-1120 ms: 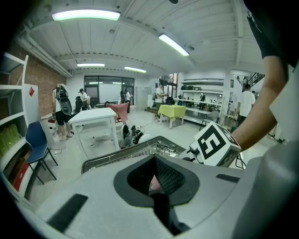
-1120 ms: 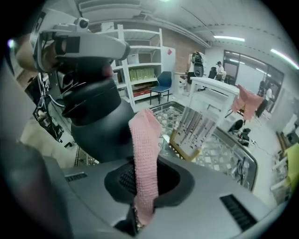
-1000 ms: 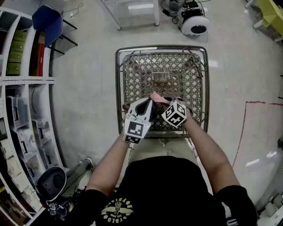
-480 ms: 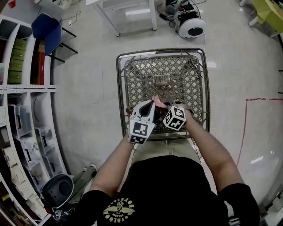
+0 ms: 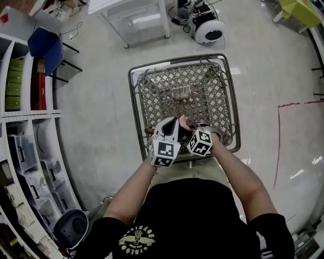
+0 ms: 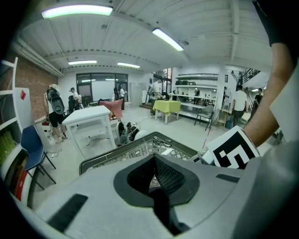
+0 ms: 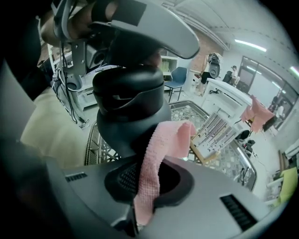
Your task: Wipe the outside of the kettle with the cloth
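Observation:
Both grippers hang over the near end of the wire shopping cart (image 5: 133, 101). My left gripper (image 5: 169, 125) is shut on the top handle of a dark kettle (image 7: 131, 107), which hangs below it above the cart. In the right gripper view, the left gripper (image 7: 140, 28) shows as a grey jaw over the kettle's lid. My right gripper (image 7: 145, 182) is shut on a pink cloth (image 7: 161, 144), whose free end lies against the kettle's side. In the head view the cloth (image 5: 181, 121) peeks out between the grippers, and the kettle is mostly hidden beneath them.
A flat striped pack (image 5: 181, 92) lies on the cart's mesh floor. Shelves (image 5: 20, 136) line the left side, with a blue chair (image 5: 45, 43) beyond them. A white table (image 5: 131, 10) and a round white device (image 5: 207, 30) stand past the cart. Red tape (image 5: 278, 146) marks the floor at right.
My right gripper with the cloth has shifted a little toward the left gripper and the kettle. The left gripper has stayed put.

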